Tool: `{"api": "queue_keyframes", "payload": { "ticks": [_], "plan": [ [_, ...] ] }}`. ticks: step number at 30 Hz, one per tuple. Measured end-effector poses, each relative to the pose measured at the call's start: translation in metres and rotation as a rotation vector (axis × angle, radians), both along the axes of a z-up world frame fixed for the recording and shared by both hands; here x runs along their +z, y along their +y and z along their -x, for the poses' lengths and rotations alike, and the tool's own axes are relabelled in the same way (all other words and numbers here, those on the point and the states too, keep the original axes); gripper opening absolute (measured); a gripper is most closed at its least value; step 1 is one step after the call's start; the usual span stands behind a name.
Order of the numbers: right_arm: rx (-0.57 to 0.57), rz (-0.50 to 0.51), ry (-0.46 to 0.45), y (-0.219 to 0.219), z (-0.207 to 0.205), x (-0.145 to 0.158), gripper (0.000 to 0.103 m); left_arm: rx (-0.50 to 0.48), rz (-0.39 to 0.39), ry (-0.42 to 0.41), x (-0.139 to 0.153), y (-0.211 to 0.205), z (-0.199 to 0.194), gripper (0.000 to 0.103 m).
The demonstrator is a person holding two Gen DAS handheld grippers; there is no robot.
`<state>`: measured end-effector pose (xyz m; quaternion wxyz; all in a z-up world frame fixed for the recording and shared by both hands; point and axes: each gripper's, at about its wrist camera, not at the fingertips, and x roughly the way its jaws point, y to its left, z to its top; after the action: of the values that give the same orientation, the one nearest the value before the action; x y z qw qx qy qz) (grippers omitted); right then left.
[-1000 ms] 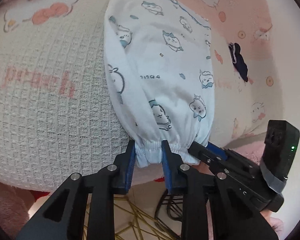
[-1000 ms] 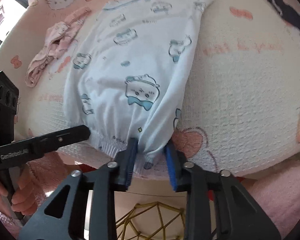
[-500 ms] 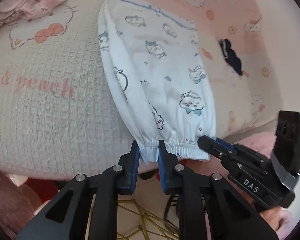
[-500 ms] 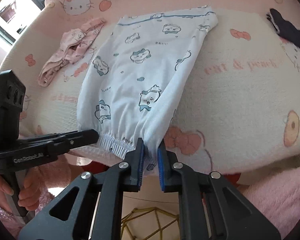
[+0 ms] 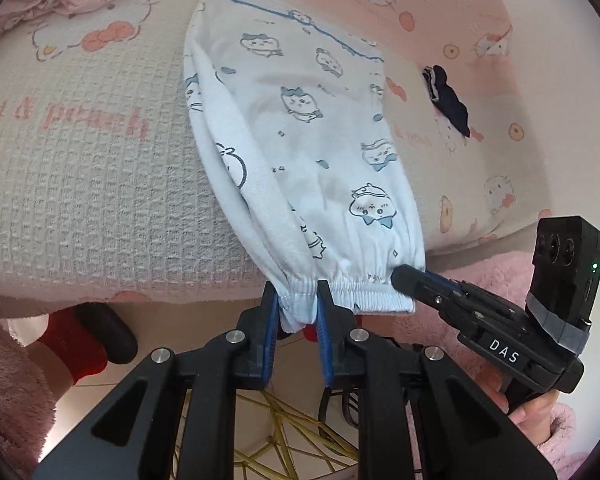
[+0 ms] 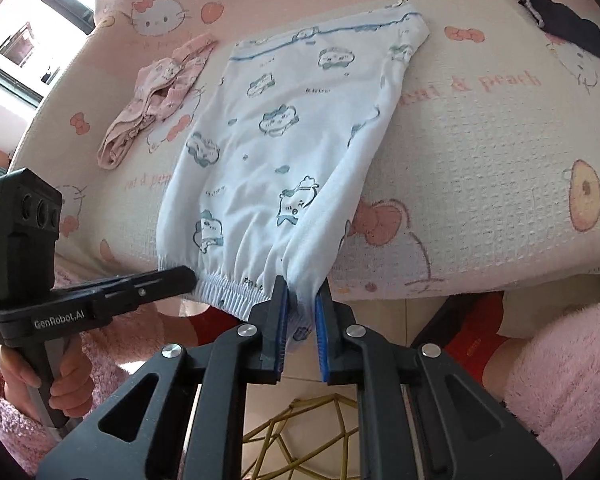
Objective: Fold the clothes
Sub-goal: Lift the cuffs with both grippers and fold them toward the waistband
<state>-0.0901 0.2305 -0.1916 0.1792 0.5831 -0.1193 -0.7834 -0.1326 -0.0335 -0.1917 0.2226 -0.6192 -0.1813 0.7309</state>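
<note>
- A pale blue garment (image 5: 300, 148) printed with small cartoon figures was seen lying flat on a pink-and-cream patterned bedcover (image 5: 100, 184), its elastic waistband (image 5: 340, 292) hanging just past the cover's near edge.
- The left gripper (image 5: 298, 308) was found clamped on the waistband near one end, cloth pinched between its blue pads.
- The right gripper (image 6: 300, 308) was found clamped on the opposite end of the same waistband, a fold of fabric bunched between its pads.
- Each tool was held by a hand in a fluffy pink sleeve (image 6: 100, 344).
- A crumpled pink garment (image 6: 156, 100) was seen on the cover just beside the blue one, near its far end.
- A small dark cloth (image 6: 564, 24) lay well apart on the other side.
- A gold wire frame (image 5: 284, 432) was visible on the floor below.
</note>
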Motion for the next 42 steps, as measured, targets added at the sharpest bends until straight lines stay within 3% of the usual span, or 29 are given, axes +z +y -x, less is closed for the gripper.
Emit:
{"api": "queue_keyframes", "payload": {
  "ticks": [10,17,23,28,32,34,36,38,42],
  "plan": [
    [-0.076,0.028,0.068,-0.008,0.027,0.031,0.011,0.006,-0.030,0.089,0.036,0.003,0.038,0.018],
    [-0.092,0.030,0.049,-0.009,0.082,0.039,0.011,0.023,-0.059,0.052,0.041,-0.004,0.100,0.018],
    [-0.017,-0.029,0.012,-0.021,0.143,0.026,0.012,0.026,-0.063,-0.027,0.024,-0.006,0.163,0.018],
    [0.024,-0.071,-0.017,-0.024,0.202,0.005,0.022,0.062,-0.070,-0.110,-0.010,-0.010,0.217,0.022],
    [-0.091,0.008,-0.032,0.004,0.222,0.004,0.031,0.084,-0.074,-0.057,-0.017,-0.015,0.240,0.034],
    [-0.169,0.060,-0.029,0.022,0.226,0.007,0.038,0.103,-0.067,-0.015,-0.011,-0.019,0.243,0.048],
    [-0.202,0.063,-0.013,0.031,0.227,0.012,0.039,0.070,-0.019,0.054,-0.001,-0.020,0.244,0.049],
    [-0.187,0.008,0.010,0.032,0.230,0.016,0.039,0.025,0.058,0.113,0.008,-0.018,0.245,0.049],
    [-0.073,-0.091,0.013,0.012,0.224,0.010,0.039,-0.120,0.133,0.169,0.006,-0.003,0.236,0.049]
  ]
}}
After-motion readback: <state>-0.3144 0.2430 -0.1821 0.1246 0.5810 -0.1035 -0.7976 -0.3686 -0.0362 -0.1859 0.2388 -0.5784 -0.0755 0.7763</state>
